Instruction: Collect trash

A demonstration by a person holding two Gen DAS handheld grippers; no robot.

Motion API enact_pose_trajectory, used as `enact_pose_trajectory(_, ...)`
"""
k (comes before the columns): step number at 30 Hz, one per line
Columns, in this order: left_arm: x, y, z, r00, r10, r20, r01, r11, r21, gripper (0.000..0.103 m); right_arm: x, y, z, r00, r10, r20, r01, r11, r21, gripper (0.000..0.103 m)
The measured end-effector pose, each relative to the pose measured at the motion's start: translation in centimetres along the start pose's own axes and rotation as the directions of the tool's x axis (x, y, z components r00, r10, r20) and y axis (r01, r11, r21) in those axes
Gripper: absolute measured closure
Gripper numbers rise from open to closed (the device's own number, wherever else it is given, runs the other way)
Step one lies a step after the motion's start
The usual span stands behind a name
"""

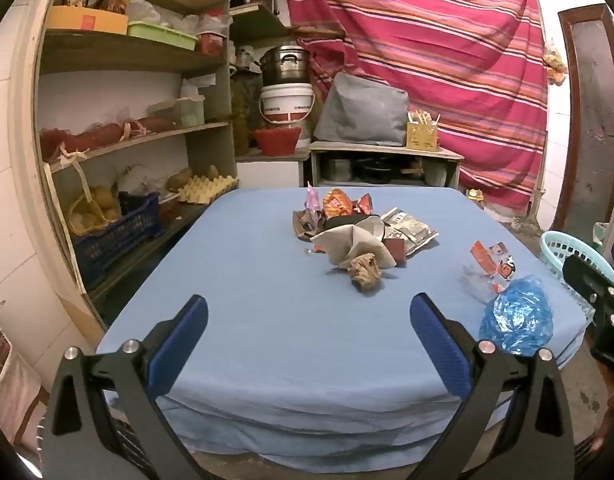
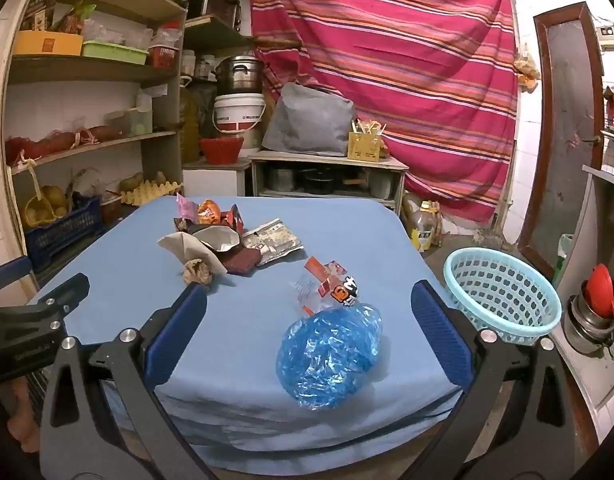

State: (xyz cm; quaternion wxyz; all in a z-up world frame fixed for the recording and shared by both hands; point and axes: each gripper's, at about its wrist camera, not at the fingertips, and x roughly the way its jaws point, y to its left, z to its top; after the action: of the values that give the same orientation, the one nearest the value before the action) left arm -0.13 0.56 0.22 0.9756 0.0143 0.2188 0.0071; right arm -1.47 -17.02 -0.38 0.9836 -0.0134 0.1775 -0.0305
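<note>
- Two hand-held grippers hang over the near edge of the blue table [image 1: 267, 320], both spread wide, pinching nothing.
- Left hand-held gripper [image 1: 309, 312]: the trash pile [image 1: 359, 236] lies ahead of it, a paper ball [image 1: 363, 272] nearest.
- Right hand-held gripper [image 2: 309, 312]: a blue bag [image 2: 331, 356] lies between its fingers, untouched; a clear wrapper [image 2: 327, 288] just beyond.
- Basket [image 2: 503, 296] stands right of it, off the table.

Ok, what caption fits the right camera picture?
Open right gripper faces a crumpled blue bag on the blue table, basket alongside.
</note>
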Motion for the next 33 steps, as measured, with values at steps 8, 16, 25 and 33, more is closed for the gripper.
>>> enact_pose_trajectory(8, -0.05, 0.23, 0.08, 1.0, 0.0, 0.004, 0.0, 1.0, -0.005, 0.004, 0.05, 0.11, 0.19, 1.0, -0.006, 0.005, 0.006, 1.0, -0.006, 0.004)
enact_pose_trajectory(16, -0.21, 0.37, 0.32, 1.0, 0.006, 0.012, -0.006, 1.0, -0.005, 0.004, 0.01, 0.12, 0.25, 1.0, -0.007, 0.006, 0.007, 1.0, -0.009, 0.004)
enact_pose_trajectory(25, -0.31, 0.37, 0.38, 1.0, 0.007, 0.015, -0.007, 1.0, -0.005, 0.004, -0.07, -0.08, 0.16, 1.0, -0.008, 0.007, 0.008, 1.0, -0.009, 0.004)
enact_pose_trajectory(33, -0.38, 0.37, 0.37, 1.0, 0.005, 0.016, -0.005, 1.0, -0.006, 0.004, -0.04, -0.03, 0.08, 1.0, -0.009, 0.008, 0.01, 1.0, -0.011, 0.004)
